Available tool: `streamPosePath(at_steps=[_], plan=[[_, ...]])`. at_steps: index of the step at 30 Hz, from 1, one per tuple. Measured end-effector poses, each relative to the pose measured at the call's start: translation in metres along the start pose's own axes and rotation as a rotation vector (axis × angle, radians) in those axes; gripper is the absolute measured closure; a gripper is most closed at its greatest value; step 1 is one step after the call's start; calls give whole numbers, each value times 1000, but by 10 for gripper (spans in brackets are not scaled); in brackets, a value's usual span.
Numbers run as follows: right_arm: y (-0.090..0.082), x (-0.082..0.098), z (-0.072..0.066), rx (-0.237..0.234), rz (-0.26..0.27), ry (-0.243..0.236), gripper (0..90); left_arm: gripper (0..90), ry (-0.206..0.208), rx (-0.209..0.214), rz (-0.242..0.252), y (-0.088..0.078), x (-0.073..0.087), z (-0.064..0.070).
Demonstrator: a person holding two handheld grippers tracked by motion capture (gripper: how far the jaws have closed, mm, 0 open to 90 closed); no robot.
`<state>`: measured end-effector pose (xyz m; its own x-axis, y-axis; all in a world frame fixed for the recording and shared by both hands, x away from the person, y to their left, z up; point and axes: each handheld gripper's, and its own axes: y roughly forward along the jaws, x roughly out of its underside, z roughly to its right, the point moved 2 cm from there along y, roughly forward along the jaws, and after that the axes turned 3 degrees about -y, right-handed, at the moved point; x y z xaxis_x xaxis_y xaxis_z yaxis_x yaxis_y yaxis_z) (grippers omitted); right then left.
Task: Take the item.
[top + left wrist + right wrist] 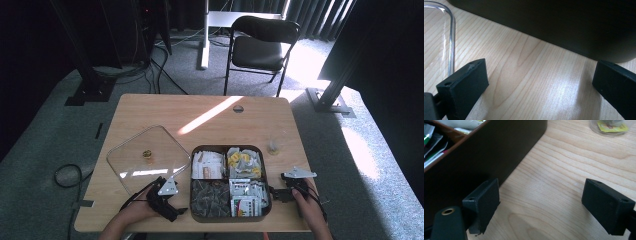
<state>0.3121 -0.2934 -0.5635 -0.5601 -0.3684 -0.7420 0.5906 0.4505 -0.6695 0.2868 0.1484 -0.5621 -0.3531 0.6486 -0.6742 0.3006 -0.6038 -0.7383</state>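
Observation:
A dark brown box (225, 146) with four compartments of tea bags and sachets sits at the front middle of the wooden table. Its clear lid (135, 160), with a small gold knob, lies flat to the left. My left gripper (176, 210) rests open at the box's front left corner. In the left gripper view its jaws (539, 87) frame bare wood, with the box wall (554, 22) just ahead and the lid's edge (450, 37) at the left. My right gripper (276, 195) is open at the box's right side. Its left jaw lies close against the box wall (486, 155).
A small clear glass (273, 145) holding a tea bag stands on the table right of the box, seen with a yellow tag (610, 126) in the right gripper view. A black chair (260, 45) stands beyond the table's far edge.

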Motion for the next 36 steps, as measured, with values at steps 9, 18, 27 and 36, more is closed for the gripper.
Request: streamPosePath(at_steps=[9, 18, 27, 36], plan=[[2, -1, -3, 20, -24, -71, 134, 1, -16, -15, 1, 1, -1, 2], [3, -1, -3, 23, -27, -68, 124, 1, -17, -16, 3, 1, -1, 2], [3, -1, -3, 23, -26, -69, 124, 1, -12, -12, 2, 0, 0, 1], [3, -1, -3, 23, -27, -69, 124, 2, -12, -15, -8, -1, 0, 2]])
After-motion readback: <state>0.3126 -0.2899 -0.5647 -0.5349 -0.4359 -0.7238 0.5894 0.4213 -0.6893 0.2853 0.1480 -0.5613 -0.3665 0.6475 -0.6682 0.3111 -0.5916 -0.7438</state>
